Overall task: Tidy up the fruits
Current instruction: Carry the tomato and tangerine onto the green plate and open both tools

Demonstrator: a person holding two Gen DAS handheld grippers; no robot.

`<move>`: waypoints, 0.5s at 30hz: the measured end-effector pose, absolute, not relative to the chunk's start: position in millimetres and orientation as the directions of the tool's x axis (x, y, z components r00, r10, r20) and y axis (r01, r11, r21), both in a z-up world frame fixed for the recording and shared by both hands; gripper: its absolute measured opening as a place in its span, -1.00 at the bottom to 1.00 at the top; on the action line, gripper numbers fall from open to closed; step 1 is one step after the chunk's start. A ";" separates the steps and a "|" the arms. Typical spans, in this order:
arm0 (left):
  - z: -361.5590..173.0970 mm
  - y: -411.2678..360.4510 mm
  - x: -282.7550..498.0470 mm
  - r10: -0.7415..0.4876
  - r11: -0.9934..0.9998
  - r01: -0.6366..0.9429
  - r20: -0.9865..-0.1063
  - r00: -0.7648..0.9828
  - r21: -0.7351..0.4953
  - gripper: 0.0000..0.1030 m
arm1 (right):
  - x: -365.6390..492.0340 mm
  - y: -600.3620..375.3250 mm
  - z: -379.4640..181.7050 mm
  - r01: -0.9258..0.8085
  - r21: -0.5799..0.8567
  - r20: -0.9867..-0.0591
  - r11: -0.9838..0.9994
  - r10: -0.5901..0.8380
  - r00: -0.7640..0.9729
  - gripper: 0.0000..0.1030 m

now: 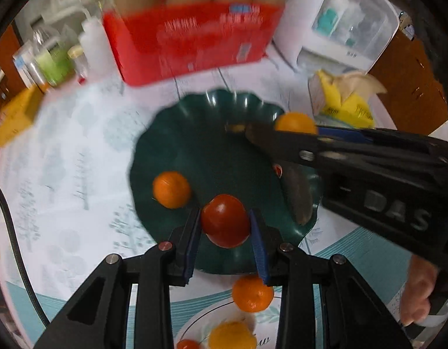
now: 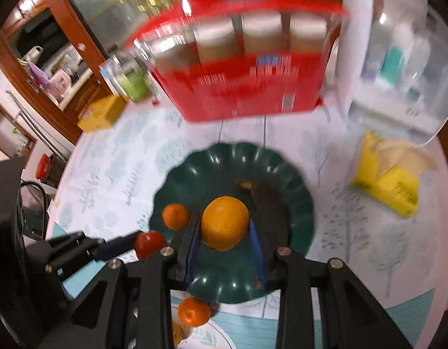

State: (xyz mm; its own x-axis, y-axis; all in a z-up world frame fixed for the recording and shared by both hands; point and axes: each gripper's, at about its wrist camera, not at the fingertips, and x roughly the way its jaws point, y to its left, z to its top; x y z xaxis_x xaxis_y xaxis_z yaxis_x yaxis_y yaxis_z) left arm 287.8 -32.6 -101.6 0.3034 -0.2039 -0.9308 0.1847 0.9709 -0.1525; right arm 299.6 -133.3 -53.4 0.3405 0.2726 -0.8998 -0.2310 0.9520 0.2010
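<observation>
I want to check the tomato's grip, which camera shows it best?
The left wrist view: the tomato sits large and centred between the left hand-held gripper's pads. The right wrist view shows it small, at the side, partly hidden.
</observation>
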 end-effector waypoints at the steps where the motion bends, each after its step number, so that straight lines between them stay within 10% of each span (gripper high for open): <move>1: -109.9 -35.1 288.1 -0.206 0.970 0.187 -0.933 0.294 -0.155 -0.38 | 302.8 -131.8 -61.8 -0.228 0.203 -0.905 0.952 0.271 0.328 -0.37; 11: -161.6 -31.1 299.3 -0.211 0.973 0.137 -0.949 0.234 -0.183 -0.33 | 313.8 -119.8 -133.5 -0.218 0.224 -0.940 0.950 0.270 0.209 -0.36; 15: -159.6 -26.8 301.3 -0.218 0.974 0.113 -0.945 0.245 -0.195 0.27 | 313.2 -119.5 -141.3 -0.217 0.237 -0.941 0.947 0.279 0.190 -0.34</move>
